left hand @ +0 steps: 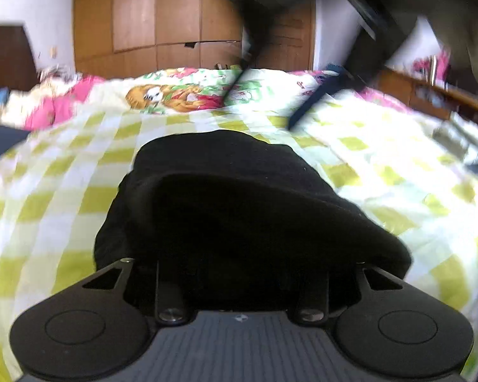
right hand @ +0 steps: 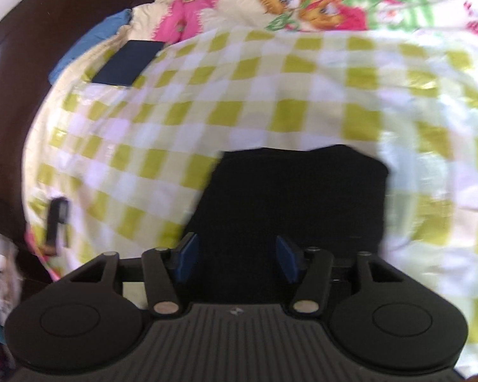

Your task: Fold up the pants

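The right gripper [right hand: 235,259] stands with its blue pads [right hand: 188,256] spread apart and nothing pressed between them; the black pants [right hand: 290,200] lie just under and in front of it, on the bed. In the right wrist view they look like a compact, nearly square bundle with straight edges — so the folding seems mostly done, perhaps complete. The left gripper [left hand: 242,273] is less clear: its fingertips are lost in the black cloth, so it cannot be told whether it pinches the pants or only hovers over them. From this side the bundle looks thick and rounded, so a last flattening may remain.

Around the pants spreads a green-and-white checked bedsheet [right hand: 271,95]. Beyond them lies a cartoon-printed quilt [left hand: 181,95] — and far behind it a wooden wardrobe [left hand: 162,16]. Left of the pants, well apart, lies a dark flat book [right hand: 127,62].
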The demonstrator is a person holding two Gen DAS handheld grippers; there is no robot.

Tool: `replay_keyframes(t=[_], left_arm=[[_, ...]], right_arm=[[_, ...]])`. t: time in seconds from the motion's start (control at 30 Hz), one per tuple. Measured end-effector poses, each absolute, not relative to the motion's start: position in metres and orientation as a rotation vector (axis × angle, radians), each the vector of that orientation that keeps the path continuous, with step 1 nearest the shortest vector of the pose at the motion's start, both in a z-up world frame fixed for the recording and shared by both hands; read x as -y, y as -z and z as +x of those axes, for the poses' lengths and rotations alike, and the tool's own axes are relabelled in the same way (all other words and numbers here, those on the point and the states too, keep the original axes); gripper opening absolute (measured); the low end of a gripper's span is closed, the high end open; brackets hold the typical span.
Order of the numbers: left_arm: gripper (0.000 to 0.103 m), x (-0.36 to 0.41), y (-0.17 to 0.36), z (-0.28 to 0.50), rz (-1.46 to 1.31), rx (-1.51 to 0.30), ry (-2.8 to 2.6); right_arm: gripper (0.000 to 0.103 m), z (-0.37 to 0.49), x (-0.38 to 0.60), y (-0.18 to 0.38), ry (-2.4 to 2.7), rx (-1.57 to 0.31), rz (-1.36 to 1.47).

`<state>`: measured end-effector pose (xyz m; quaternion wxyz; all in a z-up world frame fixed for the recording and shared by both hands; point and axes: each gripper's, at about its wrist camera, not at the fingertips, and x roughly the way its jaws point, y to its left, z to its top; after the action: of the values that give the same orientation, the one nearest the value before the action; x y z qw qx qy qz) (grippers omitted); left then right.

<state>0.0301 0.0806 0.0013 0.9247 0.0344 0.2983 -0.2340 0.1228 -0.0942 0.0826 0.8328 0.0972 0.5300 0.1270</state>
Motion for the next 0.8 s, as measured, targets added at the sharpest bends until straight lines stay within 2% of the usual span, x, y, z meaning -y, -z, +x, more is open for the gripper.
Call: replay_keyframes(t=[0.17,0.33,0.6,0.73,0.8], left_arm=[[0.06,-0.133,-0.004,0.032,-0.104,-0.695,0.42],[0.06,-0.166,-0.003,0.018,-0.14,-0.759,0.285],[0.06,-0.179,-0.037,0.006,-0.114,-0.707,0.284],[0.06,-0.17,-0.051,-0.014,-0.074,-0.676,0.327],[0.063,-0.156,-0.051,-0.02,-0.052,-0.663,0.357]], right_arm=[[0.059,0.119,0.097,-0.065,-0.351,-1.125,0.174],[0.059,0.083,0.092,-0.051,-0.464,-1.134,0.082],[0.061,0.036,0.096,-0.059,-0.525,-0.99,-0.005],[0.062,0.057,0.103,-0.082,-0.54,-0.943,0.056],[0.069,0.085,0.095,-0.089,-0.538,-0.941,0.051]])
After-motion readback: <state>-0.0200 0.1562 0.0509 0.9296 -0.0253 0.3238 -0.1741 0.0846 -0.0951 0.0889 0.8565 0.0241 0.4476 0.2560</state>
